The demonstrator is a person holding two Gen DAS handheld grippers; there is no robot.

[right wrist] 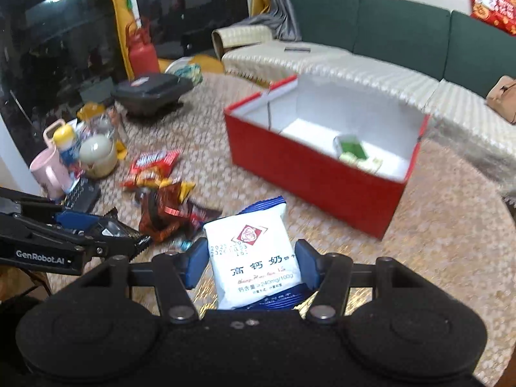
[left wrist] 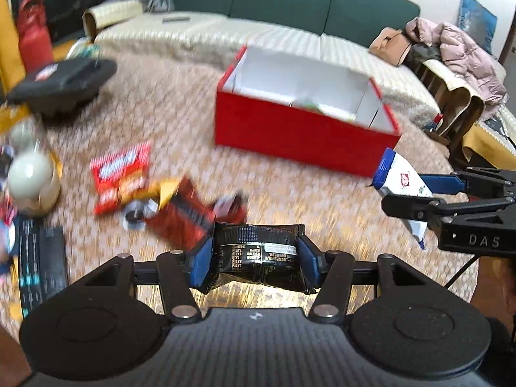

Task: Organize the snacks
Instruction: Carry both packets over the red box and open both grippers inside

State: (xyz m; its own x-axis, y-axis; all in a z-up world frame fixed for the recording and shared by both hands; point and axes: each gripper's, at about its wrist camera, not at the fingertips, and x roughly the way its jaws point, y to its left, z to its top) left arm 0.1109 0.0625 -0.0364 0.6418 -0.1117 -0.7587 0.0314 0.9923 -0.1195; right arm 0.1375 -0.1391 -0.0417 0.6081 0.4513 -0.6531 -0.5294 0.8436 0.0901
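Observation:
My left gripper (left wrist: 256, 261) is shut on a black snack packet (left wrist: 258, 254) and holds it above the table. My right gripper (right wrist: 248, 262) is shut on a white and blue milk biscuit packet (right wrist: 253, 251), which also shows in the left wrist view (left wrist: 400, 180). A red box (left wrist: 300, 129) with a white inside stands open ahead; in the right wrist view (right wrist: 309, 167) a green and white packet (right wrist: 353, 151) lies in its right compartment. A pile of red and orange snack packets (left wrist: 135, 180) lies on the table to the left (right wrist: 158, 187).
A round table with a patterned cloth (left wrist: 161, 113). At the left stand a pink cup (right wrist: 50, 171), a bottle (right wrist: 67, 145), a pale round jar (right wrist: 96, 154) and a remote (left wrist: 42, 261). A black appliance (right wrist: 150, 92) sits at the back left. A green sofa (right wrist: 403, 29) lies behind.

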